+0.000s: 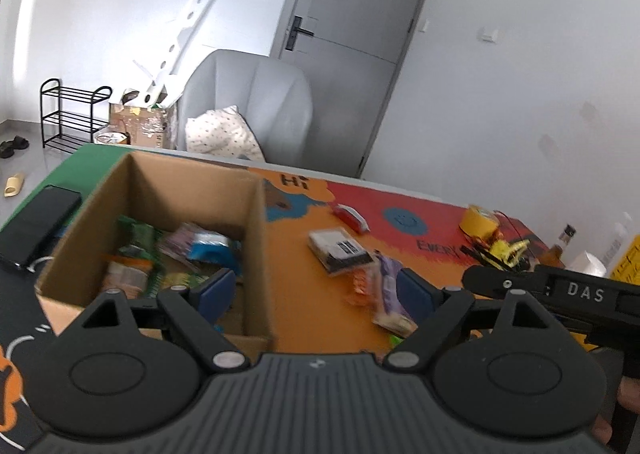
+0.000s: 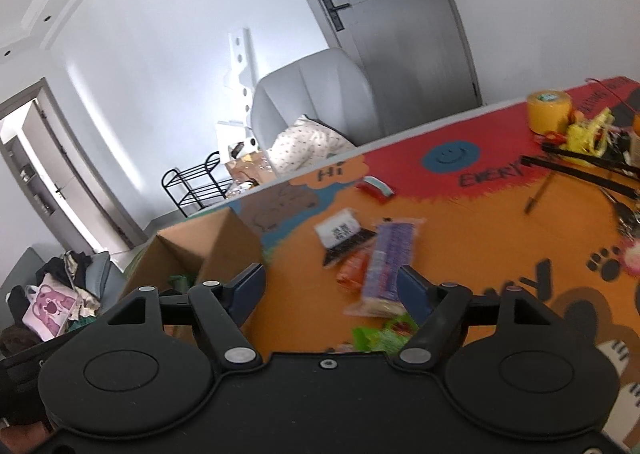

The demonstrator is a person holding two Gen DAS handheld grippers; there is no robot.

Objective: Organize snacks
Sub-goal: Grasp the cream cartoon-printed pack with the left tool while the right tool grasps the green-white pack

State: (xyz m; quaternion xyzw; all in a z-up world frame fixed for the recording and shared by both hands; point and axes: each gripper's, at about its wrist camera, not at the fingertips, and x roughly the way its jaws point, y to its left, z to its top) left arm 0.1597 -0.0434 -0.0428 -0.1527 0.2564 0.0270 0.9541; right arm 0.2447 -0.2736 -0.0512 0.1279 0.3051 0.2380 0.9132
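A brown cardboard box (image 1: 256,254) stands on the colourful table mat and holds several snack packets (image 1: 176,250). My left gripper (image 1: 316,294) is open and empty, held over the box's right wall. Loose snacks lie on the mat to the right: a purple packet (image 1: 390,290), an orange packet (image 1: 358,284), a white-and-black packet (image 1: 338,250) and a red-and-white one (image 1: 352,215). My right gripper (image 2: 332,286) is open and empty, just short of the purple packet (image 2: 390,258), with the orange packet (image 2: 354,270), a green packet (image 2: 380,336) and the box (image 2: 216,250) nearby.
A yellow tape roll (image 2: 548,109), yellow clutter (image 2: 588,137), a pen (image 2: 538,193) and black straps (image 2: 592,169) lie at the mat's far right. A black phone (image 1: 38,223) lies left of the box. A grey armchair (image 1: 248,101) stands behind the table.
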